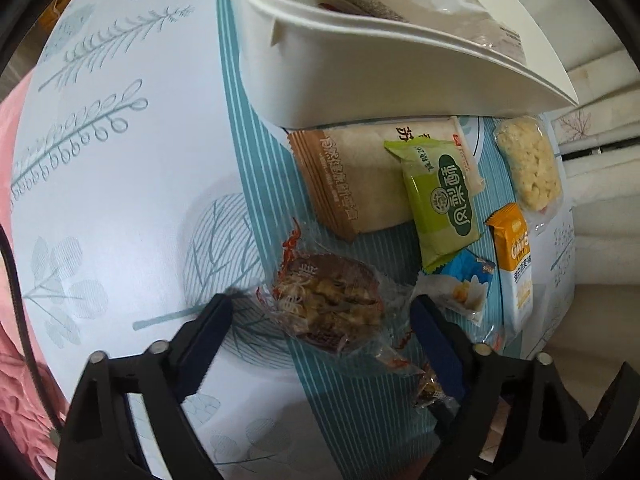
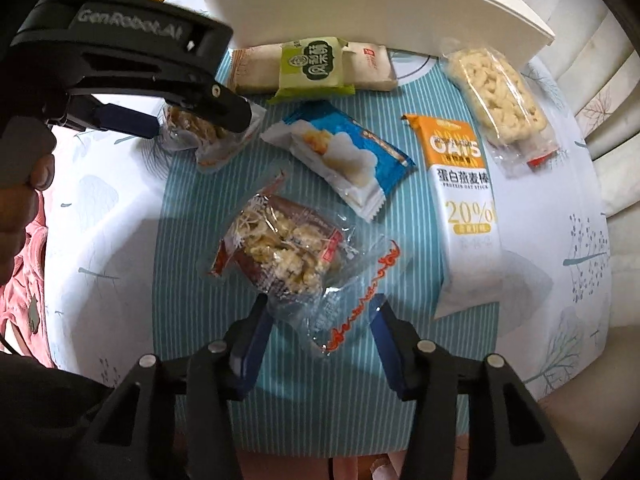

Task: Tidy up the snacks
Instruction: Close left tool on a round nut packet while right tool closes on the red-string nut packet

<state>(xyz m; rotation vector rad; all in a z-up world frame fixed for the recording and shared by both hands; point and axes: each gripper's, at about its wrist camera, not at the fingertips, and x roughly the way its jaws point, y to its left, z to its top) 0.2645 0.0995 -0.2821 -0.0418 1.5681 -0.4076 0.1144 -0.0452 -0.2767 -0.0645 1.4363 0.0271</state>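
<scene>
In the left wrist view, the left gripper (image 1: 322,312) stands wide open around a clear-wrapped brown nut cake (image 1: 326,304) on the striped tablecloth (image 1: 120,152), below the white plastic bin (image 1: 360,68).

In the right wrist view, the right gripper (image 2: 322,312) is partly closed around the clear wrapper end of a second nut cake (image 2: 280,248); the pads seem not pressing it.

White tablecloth (image 1: 120,184) with teal leaf print, striped teal band; pink fabric (image 1: 16,360) at edge.

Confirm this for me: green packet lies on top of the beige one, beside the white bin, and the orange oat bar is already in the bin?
Not quite. The orange oat bar lies on the striped cloth, outside the white bin, as the right wrist view shows. The green packet does overlap the beige one.
</scene>
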